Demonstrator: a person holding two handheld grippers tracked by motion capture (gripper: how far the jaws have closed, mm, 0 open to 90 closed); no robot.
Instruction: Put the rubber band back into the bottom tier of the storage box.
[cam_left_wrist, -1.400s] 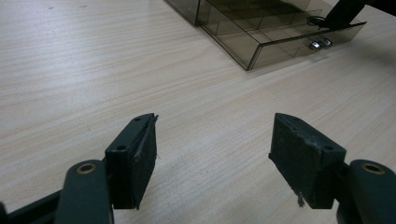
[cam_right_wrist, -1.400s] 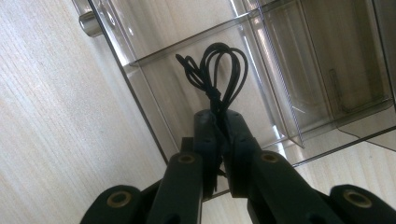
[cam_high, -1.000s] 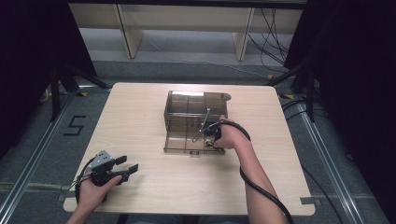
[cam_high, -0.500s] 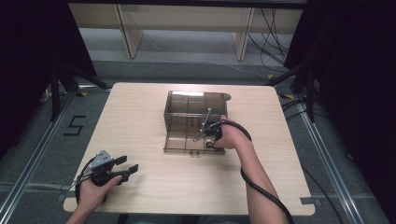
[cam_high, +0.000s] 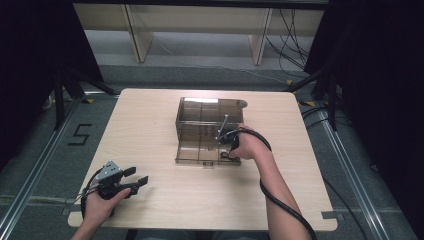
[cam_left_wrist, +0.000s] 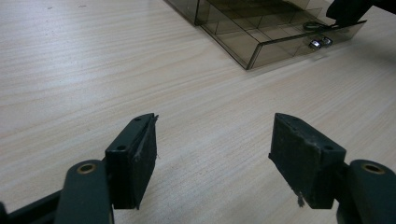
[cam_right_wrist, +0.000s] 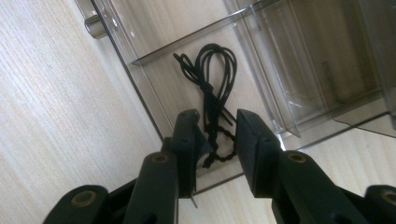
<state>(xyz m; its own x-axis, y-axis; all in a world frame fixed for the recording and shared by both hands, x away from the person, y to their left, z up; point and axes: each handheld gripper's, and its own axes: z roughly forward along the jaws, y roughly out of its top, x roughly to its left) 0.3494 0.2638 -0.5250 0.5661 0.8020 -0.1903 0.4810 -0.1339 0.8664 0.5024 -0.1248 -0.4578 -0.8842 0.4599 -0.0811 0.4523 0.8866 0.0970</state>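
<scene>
While the left gripper (cam_left_wrist: 212, 158) gapes, the right gripper's (cam_right_wrist: 217, 135) jaws flank the black cord (cam_right_wrist: 212, 88).

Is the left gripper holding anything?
No, the left gripper is open over the bare wooden table, nothing between its jaws.

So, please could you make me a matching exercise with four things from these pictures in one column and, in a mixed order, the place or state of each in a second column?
Things:
1. left hand-held gripper
2. right hand-held gripper
3. black cord
4. smoky clear drawer box

Places or states:
A. lies looped in a compartment of the pulled-out drawer
B. stands in the middle of the table, one drawer pulled out
C. open above bare wood near the table's front left corner
D. jaws narrowly apart, one on each side of the cord's end

Pairs: 1-C, 2-D, 3-A, 4-B
</scene>
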